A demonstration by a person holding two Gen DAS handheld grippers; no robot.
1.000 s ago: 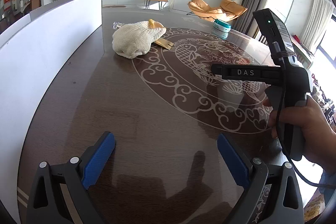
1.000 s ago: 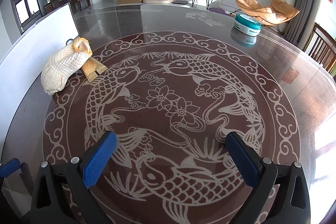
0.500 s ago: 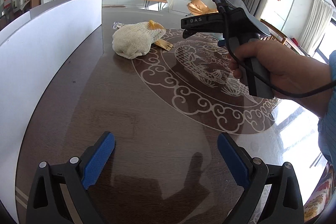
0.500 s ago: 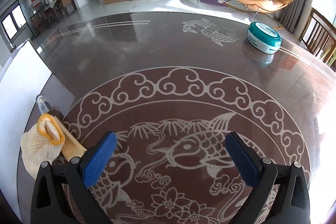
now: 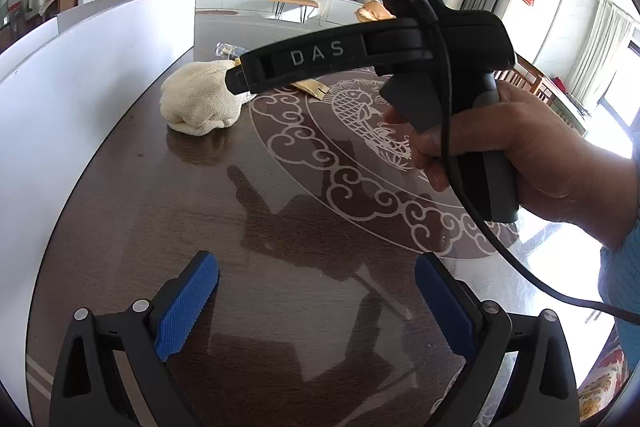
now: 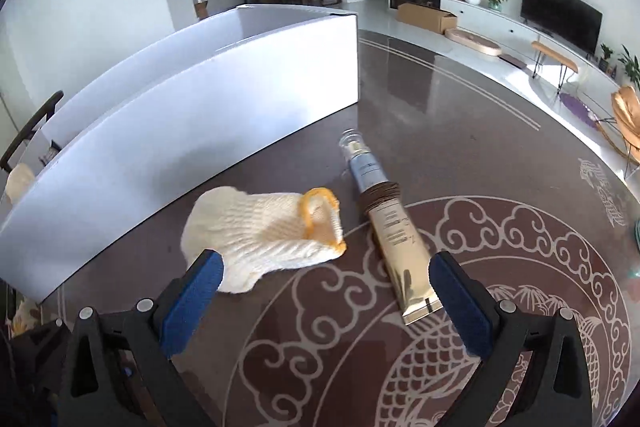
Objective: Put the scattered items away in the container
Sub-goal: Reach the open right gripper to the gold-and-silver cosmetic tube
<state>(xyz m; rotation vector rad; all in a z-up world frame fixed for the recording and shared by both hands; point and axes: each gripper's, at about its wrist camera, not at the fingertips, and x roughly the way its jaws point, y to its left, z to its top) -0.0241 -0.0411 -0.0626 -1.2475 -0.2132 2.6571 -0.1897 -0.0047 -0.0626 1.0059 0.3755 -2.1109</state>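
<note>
Now the right gripper (image 6: 326, 291) is being swung round from the middle of the table (image 6: 460, 131) toward its left side, where a second ago only the fish inlay was being faced; the scattered items are being brought squarely between its blue pads, which suggests that the first pick is being lined up. Its jaws are being held spread wide, with nothing between them. The left gripper (image 5: 316, 301) is being kept where it was, low over bare tabletop near the front edge, likewise spread and empty. The cream knitted glove (image 6: 266, 233), soft and ribbed with a yellow-orange cuff, is being seen crumpled just in front of the white container (image 6: 224, 99), whose smooth, tall wall is being run along the table's left edge. Just beside the glove, a gold tube (image 6: 390, 227) is being seen lying flat, glossy and flattened at its near end, with a pale blue neck, a clear cap and dark cord wound round its middle. Nothing is yet being carried, so the tidying is judged to be only beginning.
</note>
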